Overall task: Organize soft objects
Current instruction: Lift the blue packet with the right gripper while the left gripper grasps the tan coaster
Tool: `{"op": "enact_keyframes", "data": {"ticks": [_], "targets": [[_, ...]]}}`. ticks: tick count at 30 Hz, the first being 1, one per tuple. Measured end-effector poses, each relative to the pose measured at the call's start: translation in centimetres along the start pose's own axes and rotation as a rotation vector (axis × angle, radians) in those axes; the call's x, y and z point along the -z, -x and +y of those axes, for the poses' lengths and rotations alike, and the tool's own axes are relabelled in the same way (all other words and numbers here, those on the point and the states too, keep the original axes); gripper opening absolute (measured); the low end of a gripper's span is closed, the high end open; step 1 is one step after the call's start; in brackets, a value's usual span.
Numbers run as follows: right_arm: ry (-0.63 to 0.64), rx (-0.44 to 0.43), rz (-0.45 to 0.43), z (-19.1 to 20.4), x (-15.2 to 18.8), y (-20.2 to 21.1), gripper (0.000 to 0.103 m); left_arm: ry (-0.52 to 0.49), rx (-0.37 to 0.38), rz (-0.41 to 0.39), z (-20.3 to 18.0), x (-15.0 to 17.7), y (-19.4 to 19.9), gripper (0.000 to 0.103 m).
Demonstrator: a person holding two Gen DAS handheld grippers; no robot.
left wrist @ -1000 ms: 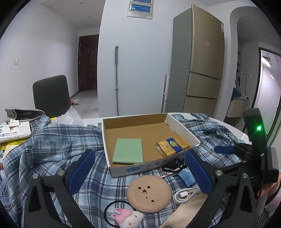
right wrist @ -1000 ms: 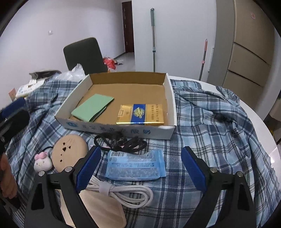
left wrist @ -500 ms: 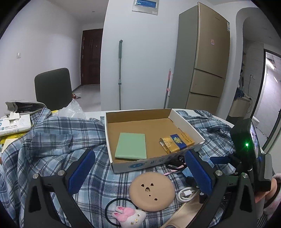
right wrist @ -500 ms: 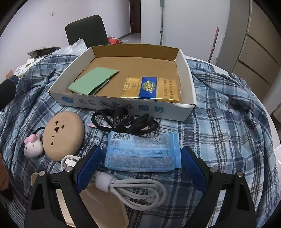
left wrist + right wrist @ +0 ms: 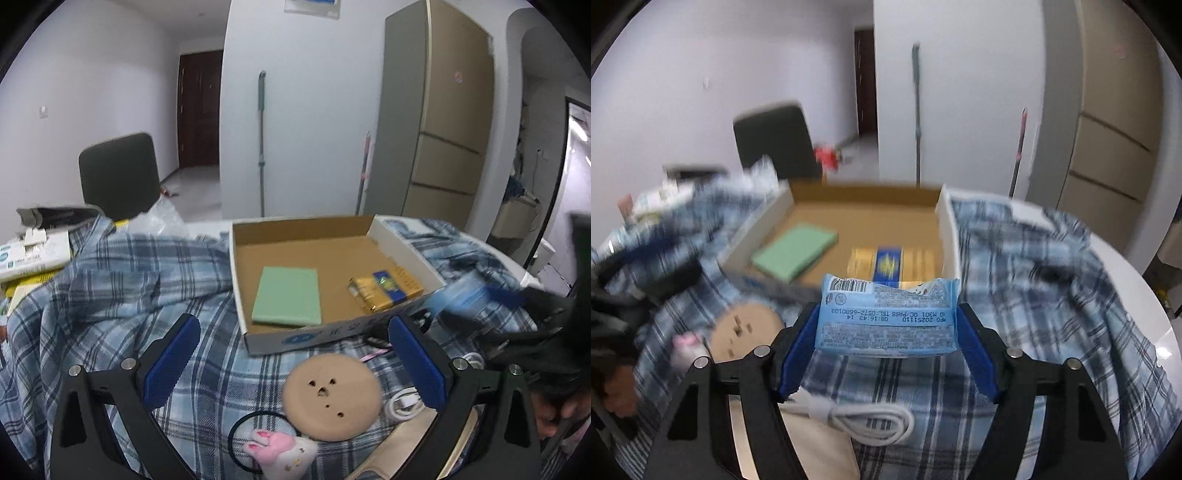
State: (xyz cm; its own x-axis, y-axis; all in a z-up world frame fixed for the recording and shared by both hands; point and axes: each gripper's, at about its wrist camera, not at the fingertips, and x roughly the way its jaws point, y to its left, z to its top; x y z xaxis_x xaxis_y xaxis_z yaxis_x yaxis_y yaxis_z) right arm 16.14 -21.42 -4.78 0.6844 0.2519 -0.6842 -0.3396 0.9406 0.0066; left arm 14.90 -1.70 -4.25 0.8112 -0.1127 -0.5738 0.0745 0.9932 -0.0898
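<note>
My right gripper (image 5: 886,325) is shut on a light blue tissue pack (image 5: 888,314) and holds it above the plaid cloth, in front of the cardboard box (image 5: 947,221). The pack shows blurred in the left wrist view (image 5: 461,295), near the box's right corner. The box (image 5: 243,295) holds a green pad (image 5: 286,295) and a gold and blue packet (image 5: 384,291). My left gripper (image 5: 295,354) is open and empty above the cloth, before the box. A tan round pad (image 5: 332,398) and a pink plush bunny (image 5: 280,448) lie near it.
A white coiled cable (image 5: 871,424) and a beige flat object (image 5: 816,450) lie under the right gripper. A black hair tie (image 5: 240,439) is by the bunny. The plaid shirt (image 5: 110,288) covers the table. Papers (image 5: 33,254) at far left, a chair (image 5: 118,173) behind.
My right gripper closed on the tissue pack and lifted it off the cloth toward the box. The left gripper stayed open and nearly still.
</note>
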Motion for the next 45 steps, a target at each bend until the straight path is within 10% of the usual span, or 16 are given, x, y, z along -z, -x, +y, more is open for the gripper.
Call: {"op": "enact_keyframes", "data": {"ticks": [5,29,45], "targets": [[-0.06,-0.005,-0.155,-1.0,-0.6,2.6,0.072,0.006,0.023,0.107,0.3,0.3,-2.3,0.103],[-0.043,-0.013,-0.111,-0.5,-0.5,1.9,0.072,-0.11,0.116,0.42,-2.9,2.9,-7.3,0.091],[-0.043,-0.001,-0.119,-0.7,-0.6,2.1,0.072,-0.081,0.136,0.263,-1.8,1.9,-4.5,0.084]]}}
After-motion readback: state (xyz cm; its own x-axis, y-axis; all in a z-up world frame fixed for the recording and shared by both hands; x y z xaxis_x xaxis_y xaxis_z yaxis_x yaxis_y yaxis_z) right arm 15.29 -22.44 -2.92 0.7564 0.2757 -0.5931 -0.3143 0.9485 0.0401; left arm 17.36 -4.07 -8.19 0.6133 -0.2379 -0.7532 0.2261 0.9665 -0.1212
